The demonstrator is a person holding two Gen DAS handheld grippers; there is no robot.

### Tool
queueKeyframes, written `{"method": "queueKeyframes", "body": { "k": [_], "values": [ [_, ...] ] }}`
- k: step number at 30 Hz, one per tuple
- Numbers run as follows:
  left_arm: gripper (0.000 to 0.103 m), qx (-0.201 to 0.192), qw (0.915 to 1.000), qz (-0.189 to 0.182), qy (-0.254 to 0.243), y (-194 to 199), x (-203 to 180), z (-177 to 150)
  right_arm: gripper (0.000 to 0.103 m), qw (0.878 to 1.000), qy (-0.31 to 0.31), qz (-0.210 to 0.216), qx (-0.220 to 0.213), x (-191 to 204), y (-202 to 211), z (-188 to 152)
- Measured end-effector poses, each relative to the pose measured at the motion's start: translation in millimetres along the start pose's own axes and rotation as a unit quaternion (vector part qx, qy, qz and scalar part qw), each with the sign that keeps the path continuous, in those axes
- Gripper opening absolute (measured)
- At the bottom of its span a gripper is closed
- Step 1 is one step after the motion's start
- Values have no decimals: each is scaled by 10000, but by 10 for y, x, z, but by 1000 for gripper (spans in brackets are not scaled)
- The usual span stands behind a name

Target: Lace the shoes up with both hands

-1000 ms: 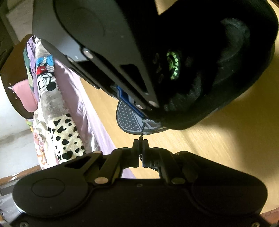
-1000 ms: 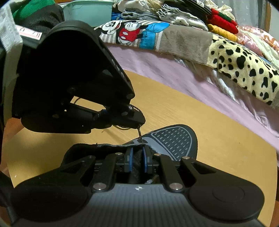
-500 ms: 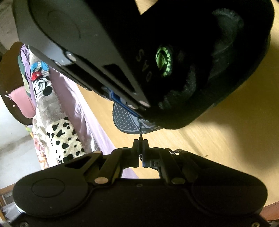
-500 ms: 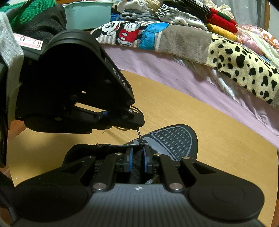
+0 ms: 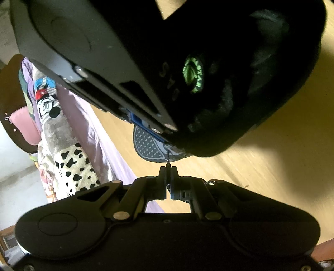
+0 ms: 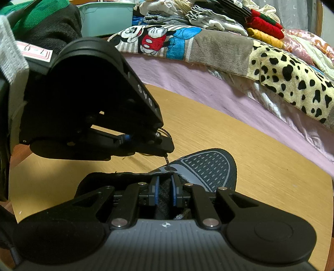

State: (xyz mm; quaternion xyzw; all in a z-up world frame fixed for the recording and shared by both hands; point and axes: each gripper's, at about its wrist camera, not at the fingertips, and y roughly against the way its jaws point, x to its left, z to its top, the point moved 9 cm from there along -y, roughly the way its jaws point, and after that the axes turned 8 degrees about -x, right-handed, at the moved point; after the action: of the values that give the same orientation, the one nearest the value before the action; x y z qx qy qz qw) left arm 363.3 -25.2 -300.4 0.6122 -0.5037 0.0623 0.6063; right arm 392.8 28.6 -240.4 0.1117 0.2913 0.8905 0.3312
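Shoe (image 6: 208, 168): dark, with a grey dotted toe panel; lies on the wooden surface (image 6: 261, 166) at the centre of the right wrist view, at 12 o'clock from the right gripper (image 6: 165, 187). Long axis runs from the collar under that gripper out toward 1 o'clock, toe farthest away.

Lace tip (image 6: 167, 161): short dark stiff end, pointing down at an eyelet on the grey upper just beyond the tongue. In the left wrist view the tip (image 5: 168, 160) juts straight out toward 12 o'clock, with the toe panel just past it.

Left gripper (image 5: 168, 173): jaws pressed fully together on the lace tip, only the end showing. In the right wrist view its body enters from 9 o'clock, nose tilted down, directly over the eyelet row. This is the nearer tool to the hole; the tip appears to touch or almost touch it, though which cannot be told.

Right gripper: jaws narrowly apart with dark fuzzy material of the tongue or collar between the blue pads; they appear to pinch it and steady the shoe.

Judgement: threading step; the tip needs to travel along its own line, down into the eyelet.

Surroundings: bed with lilac sheet (image 6: 208, 93) at 1 o'clock, spotted blanket (image 6: 292, 73), teal tub (image 6: 104, 18) at 11 o'clock.
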Motion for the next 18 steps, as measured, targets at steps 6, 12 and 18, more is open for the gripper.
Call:
{"method": "queueKeyframes", "body": {
  "k": [6, 12, 18],
  "values": [
    [1, -51, 10000, 49, -19, -35, 34, 14, 13, 10000, -5, -17, -10, -3, -3, 7],
    [1, -173, 9998, 44, -41, -50, 15, 77, 12, 10000, -32, -53, -26, -21, 1, 3],
    [1, -264, 9996, 65, 15, -28, -15, 93, 11, 9999, -27, -89, -43, -28, -3, 2]
  ]
}}
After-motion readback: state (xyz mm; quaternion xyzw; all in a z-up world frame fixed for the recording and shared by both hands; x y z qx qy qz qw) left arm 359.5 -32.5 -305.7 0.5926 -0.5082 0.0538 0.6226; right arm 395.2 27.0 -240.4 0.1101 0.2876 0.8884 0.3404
